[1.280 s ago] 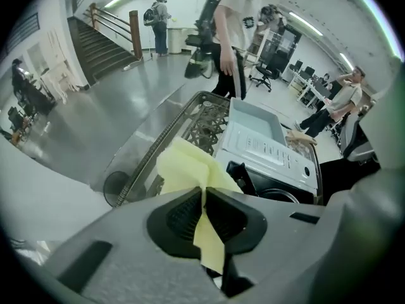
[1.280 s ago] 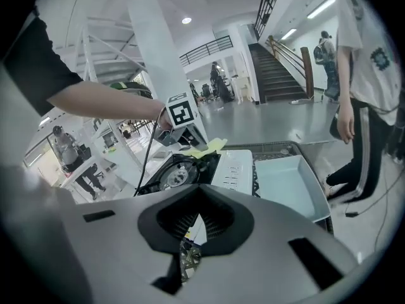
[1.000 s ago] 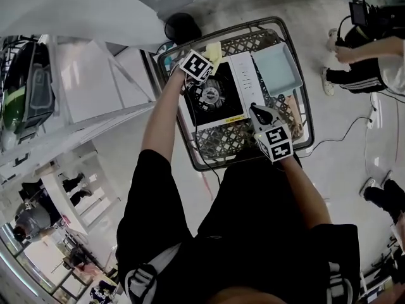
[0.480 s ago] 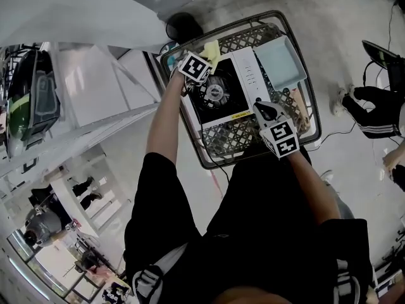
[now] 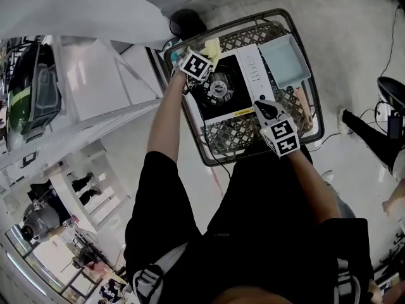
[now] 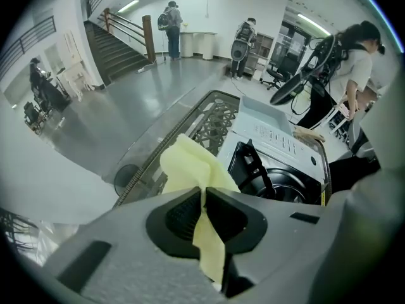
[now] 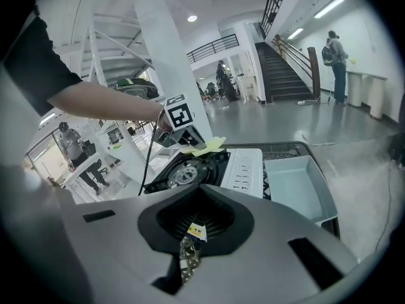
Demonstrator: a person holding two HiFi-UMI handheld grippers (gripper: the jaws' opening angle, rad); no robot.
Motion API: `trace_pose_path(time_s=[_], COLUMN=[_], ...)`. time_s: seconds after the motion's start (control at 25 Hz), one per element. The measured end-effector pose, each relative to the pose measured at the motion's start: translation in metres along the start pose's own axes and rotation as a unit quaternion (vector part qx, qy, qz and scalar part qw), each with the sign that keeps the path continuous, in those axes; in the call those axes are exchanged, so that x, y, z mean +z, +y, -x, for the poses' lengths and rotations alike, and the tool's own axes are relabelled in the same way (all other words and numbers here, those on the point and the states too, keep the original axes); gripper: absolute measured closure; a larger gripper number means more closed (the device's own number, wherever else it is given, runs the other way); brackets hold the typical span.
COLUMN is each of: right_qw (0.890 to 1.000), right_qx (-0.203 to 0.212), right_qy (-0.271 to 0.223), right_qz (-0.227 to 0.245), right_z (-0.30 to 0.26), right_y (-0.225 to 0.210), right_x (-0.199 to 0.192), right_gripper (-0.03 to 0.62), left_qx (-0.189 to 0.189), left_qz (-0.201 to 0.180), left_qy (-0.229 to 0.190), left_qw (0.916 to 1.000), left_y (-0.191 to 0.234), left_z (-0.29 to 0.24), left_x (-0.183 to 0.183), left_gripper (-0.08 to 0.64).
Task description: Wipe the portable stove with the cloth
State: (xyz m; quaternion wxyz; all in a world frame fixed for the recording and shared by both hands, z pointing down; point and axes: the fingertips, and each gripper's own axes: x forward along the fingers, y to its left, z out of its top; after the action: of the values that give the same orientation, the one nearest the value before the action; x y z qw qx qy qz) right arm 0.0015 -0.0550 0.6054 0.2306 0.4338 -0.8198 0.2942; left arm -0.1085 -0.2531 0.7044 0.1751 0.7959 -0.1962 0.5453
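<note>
At the stove's eleven o'clock corner in the head view, the left gripper (image 5: pixel 204 61) is clenched on the yellow cloth (image 6: pixel 190 163). Its own view shows the fabric pinched in the seam between the two jaws, with a loose fold standing up past them. The cloth sits over the far-left edge of the portable stove (image 5: pixel 218 92), which lies in a wire basket (image 5: pixel 243 141). Whether the fabric actually touches the top plate cannot be told.

To wipe well, the loose fold probably needs laying flat on the white panel, so that fabric and not jaw plastic meets the surface. Strokes should then run toward five o'clock. The black burner well and its raised pan supports look likely to snag a trailing corner, so short passes around them seem safer than dragging straight across.

At the stove's five o'clock corner, the right gripper (image 5: pixel 264 110) has its jaws drawn together. Only a sliver of yellow label and basket lattice shows in the slit, and nothing is clearly clamped. Resting there, it could brace the stove against sliding. A pale blue tray (image 5: pixel 286 59) lies just beside the stove at two o'clock, so strokes should stop short of it.
</note>
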Motion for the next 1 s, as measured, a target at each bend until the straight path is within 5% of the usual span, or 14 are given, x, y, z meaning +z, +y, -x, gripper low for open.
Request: trace_pose_path(time_s=[1.0], right_qw=[1.000], right_qx=[0.022], right_qy=[0.010], right_qz=[0.019], right_z=[-0.014], right_y=[0.026], right_x=[0.002], right_gripper=[0.587], left_qx=[0.028], left_qz=[0.046], left_qy=[0.003], left_qw=[0.9985], left_y=[0.033], left_z=[0.015], left_x=[-0.039], left_gripper=[0.522])
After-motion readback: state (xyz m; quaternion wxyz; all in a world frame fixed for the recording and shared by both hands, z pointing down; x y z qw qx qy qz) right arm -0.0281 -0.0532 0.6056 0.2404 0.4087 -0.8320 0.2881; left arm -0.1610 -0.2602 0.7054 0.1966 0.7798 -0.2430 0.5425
